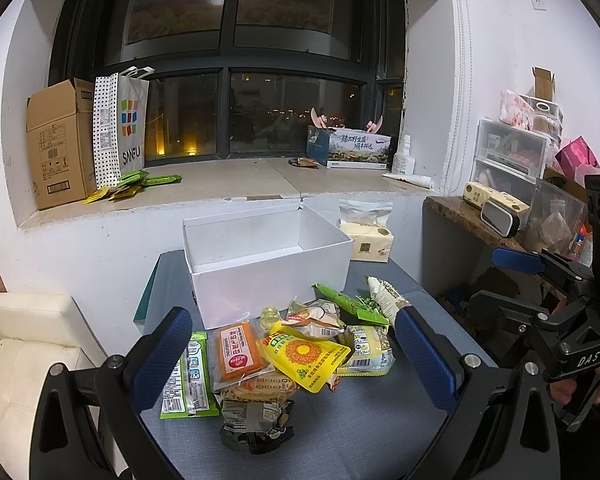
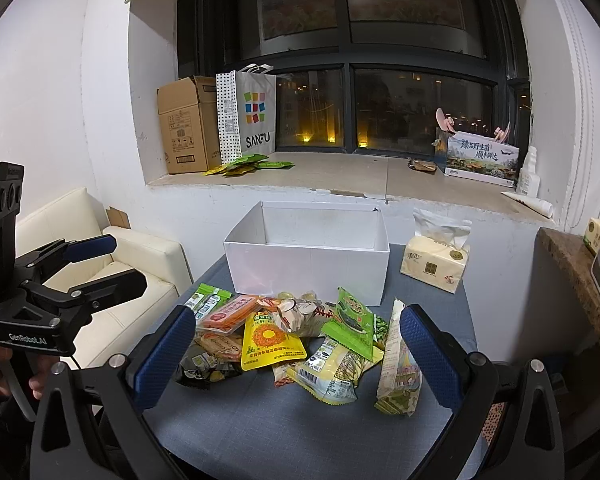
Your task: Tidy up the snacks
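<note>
Left claw (image 1: 292, 354): jaws spread wide, holding nothing, touching nothing; it hangs above the near edge of the snack heap
Green sachet (image 1: 188, 376): leftmost of the heap, flat on the grey worktop (image 1: 340, 432), just beside the orange bar packet (image 1: 238, 352); thin and light, best pinched across a short sealed edge
Yellow pouch (image 1: 304, 354): on top of the heap, leaning over other packets; glossy film, likely slippery, so I would grip its crimped seam, not the puffed middle
Black bag (image 1: 256, 424): nearest the camera, soft and crinkly; contents may crush under a hard squeeze
White box (image 1: 260, 264): open-topped, bare inside, right behind the heap; the likely home for the snacks
Tall pale bag (image 2: 396, 360): at the right edge of the heap, near the right claw's finger; light, floppy, take it by the top seal
Right claw (image 2: 296, 354): also gaping wide, nothing between its jaws
</note>
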`<state>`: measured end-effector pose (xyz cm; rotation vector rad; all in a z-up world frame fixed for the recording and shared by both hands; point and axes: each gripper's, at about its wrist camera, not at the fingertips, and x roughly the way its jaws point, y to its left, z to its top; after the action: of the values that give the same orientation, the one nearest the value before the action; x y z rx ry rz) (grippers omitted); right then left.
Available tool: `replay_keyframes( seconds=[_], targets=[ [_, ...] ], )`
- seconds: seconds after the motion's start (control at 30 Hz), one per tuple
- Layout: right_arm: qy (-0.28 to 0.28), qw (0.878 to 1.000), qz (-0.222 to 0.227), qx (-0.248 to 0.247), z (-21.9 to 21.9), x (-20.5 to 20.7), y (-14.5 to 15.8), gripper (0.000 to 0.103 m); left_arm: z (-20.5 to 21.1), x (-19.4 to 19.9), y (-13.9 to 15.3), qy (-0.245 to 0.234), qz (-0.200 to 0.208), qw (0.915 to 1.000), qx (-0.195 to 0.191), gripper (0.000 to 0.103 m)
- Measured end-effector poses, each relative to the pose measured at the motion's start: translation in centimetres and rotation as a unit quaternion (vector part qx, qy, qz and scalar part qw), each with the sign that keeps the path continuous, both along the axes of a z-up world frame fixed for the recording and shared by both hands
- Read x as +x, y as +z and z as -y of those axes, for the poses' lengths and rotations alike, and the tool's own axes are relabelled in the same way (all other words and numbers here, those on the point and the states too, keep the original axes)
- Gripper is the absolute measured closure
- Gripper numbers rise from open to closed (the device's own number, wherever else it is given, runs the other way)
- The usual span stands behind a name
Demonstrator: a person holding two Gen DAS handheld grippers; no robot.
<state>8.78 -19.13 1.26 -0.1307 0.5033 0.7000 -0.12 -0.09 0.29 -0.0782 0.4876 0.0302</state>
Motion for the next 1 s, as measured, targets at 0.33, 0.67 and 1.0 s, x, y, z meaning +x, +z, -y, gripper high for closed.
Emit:
replay_keyframes(
  seconds=[0.33, 0.67, 1.0],
  targets=[
    [-0.001, 1.0, -0.001, 0.001, 0.01, 0.04, 0.03, 0.0, 0.11, -0.03, -0.09, -0.001, -0.001, 1.0, 0.002, 0.0],
    [-0.001, 1.0, -0.004, 0.003, 0.17, 0.05, -0.07, 0.0, 0.15, 0.0, -0.11, -0.002, -0.002, 1.0, 0.002, 0.0],
    [-0.001, 1.0, -0.005, 0.003, 0.18, 0.1, -0.08, 0.0, 0.18, 0.04, -0.11, -0.002, -0.002, 1.0, 0.002, 0.0]
  ],
)
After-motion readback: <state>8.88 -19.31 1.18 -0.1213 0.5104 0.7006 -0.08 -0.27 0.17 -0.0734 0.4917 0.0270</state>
